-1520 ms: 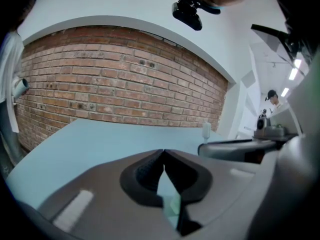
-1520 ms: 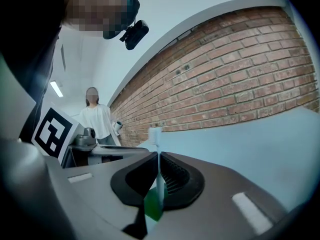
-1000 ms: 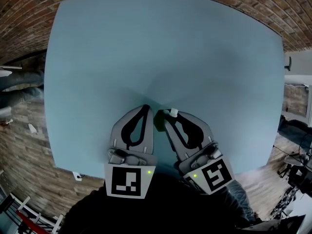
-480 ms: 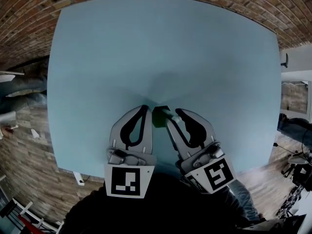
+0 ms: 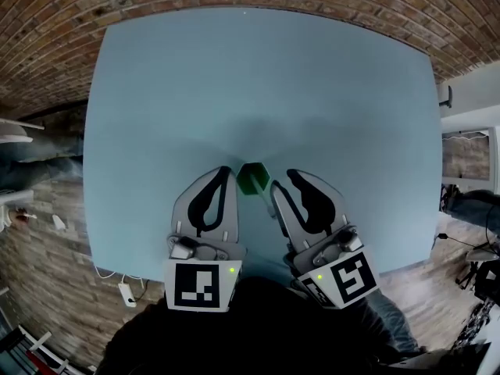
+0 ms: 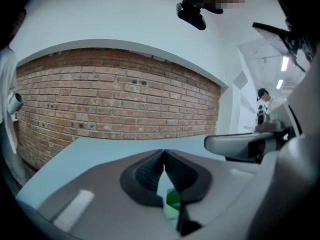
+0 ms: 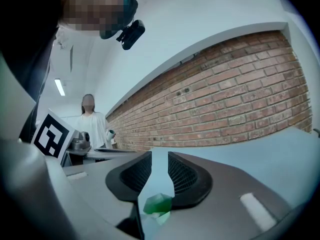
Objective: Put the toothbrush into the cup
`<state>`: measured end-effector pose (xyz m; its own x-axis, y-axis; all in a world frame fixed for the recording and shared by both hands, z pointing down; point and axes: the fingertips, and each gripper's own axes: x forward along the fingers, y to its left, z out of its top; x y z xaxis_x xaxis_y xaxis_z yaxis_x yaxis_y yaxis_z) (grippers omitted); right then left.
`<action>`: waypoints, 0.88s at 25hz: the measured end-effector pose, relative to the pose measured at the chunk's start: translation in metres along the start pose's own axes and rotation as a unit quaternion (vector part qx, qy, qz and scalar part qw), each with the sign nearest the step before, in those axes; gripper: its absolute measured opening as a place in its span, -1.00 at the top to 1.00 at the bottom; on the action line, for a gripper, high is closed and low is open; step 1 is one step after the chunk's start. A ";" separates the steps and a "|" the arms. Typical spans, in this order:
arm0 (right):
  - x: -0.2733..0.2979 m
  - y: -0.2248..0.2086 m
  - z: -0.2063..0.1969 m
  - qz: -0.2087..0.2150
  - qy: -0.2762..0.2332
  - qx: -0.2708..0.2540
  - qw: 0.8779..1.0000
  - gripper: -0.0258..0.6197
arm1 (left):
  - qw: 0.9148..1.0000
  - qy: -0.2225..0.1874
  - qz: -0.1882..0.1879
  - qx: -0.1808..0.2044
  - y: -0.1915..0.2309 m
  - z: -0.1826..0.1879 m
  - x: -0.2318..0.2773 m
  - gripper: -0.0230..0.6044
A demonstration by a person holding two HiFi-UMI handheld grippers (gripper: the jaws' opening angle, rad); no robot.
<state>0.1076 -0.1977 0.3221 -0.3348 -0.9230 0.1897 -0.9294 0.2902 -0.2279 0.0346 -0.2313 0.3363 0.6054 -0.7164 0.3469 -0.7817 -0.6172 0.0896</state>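
Left gripper (image 5: 225,174): jaws together, tips meeting, nothing clamped between them. Its own view (image 6: 163,153) shows the small faceted green plastic cup (image 6: 173,200) only through the gap behind the pads, low and slightly to the right of the tips.

Between the grippers: the cup (image 5: 254,178) stands on the bare blue-grey tabletop (image 5: 258,76), just beside both sets of tips and below them. In the head view it sits a little closer to the left tips than to the right.

Right gripper (image 5: 291,176): jaws apart, having just been opening, with no object between the pads. Its own view (image 7: 159,156) shows the cup (image 7: 158,204) below the jaws and slightly to their left.

Toothbrush: not distinguishable in any view. Whether it stands inside the cup cannot be confirmed, and its long axis cannot be read.

Assessment: neither gripper holds anything. Any further move turns on the cup lying between and beneath the tips, within reach of either hand.
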 end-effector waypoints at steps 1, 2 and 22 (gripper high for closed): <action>-0.003 0.000 0.004 -0.001 -0.006 -0.002 1.000 0.61 | 1.000 -0.004 0.002 0.001 -0.001 0.002 -0.003 0.90; -0.006 0.000 0.009 -0.002 -0.012 -0.004 1.000 0.61 | 1.000 -0.008 0.003 0.003 -0.002 0.005 -0.006 0.90; -0.070 0.051 0.102 -0.004 -0.116 -0.073 0.991 0.92 | 0.989 -0.135 0.024 0.058 -0.046 0.084 -0.092 0.90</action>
<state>0.0997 -0.1441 0.1997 -0.2995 -0.9534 -0.0367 -0.9499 0.3015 -0.0828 0.0276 -0.1646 0.2220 0.5987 -0.7964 0.0857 -0.7972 -0.6028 -0.0336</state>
